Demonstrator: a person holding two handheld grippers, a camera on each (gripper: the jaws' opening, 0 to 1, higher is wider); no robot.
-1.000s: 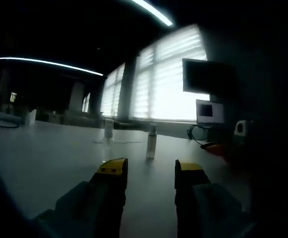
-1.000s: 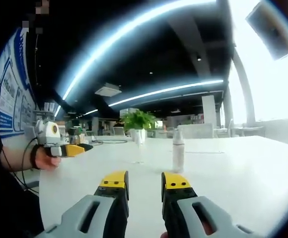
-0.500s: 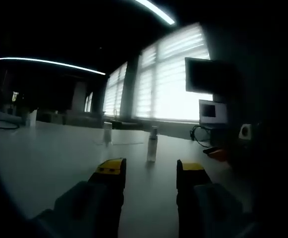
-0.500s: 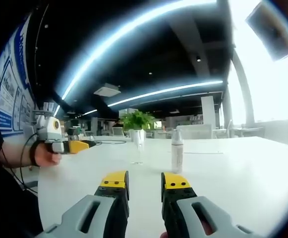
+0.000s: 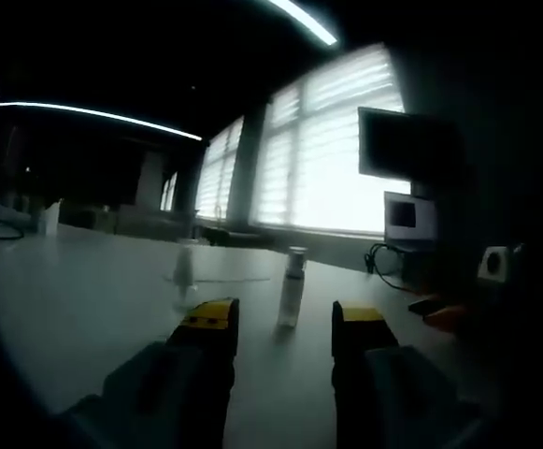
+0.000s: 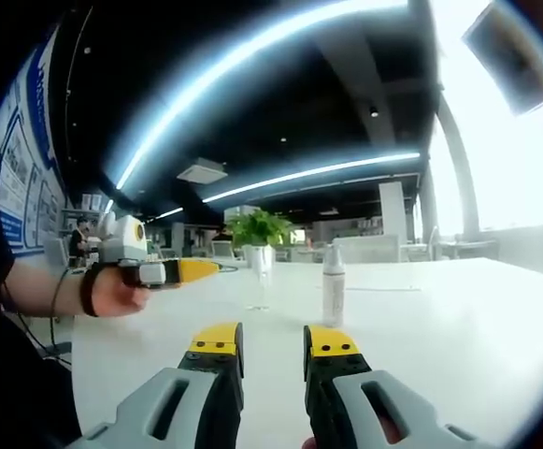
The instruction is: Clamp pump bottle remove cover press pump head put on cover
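Observation:
A small white pump bottle (image 5: 292,288) with a clear cover stands upright on the white table (image 5: 84,299); in the right gripper view the same bottle (image 6: 333,283) is just beyond my jaws. A small clear object (image 6: 259,286) stands to its left, and it looks blurred (image 5: 184,271) in the left gripper view. My left gripper (image 5: 285,318) is open, short of the bottle, with nothing between its jaws. My right gripper (image 6: 276,341) is also open and holds nothing. The left gripper (image 6: 196,271) comes in from the left, held by a hand (image 6: 112,292).
A dark monitor (image 5: 402,145), a small screen (image 5: 408,217), cables (image 5: 383,264) and an orange thing (image 5: 447,316) sit at the table's right side. A potted plant (image 6: 260,231) stands behind the bottle. Bright windows (image 5: 327,159) run along the far wall.
The left gripper has moved closer to the bottle, which now looks larger between its jaws. In the right gripper view it has travelled right. The right gripper has hardly moved.

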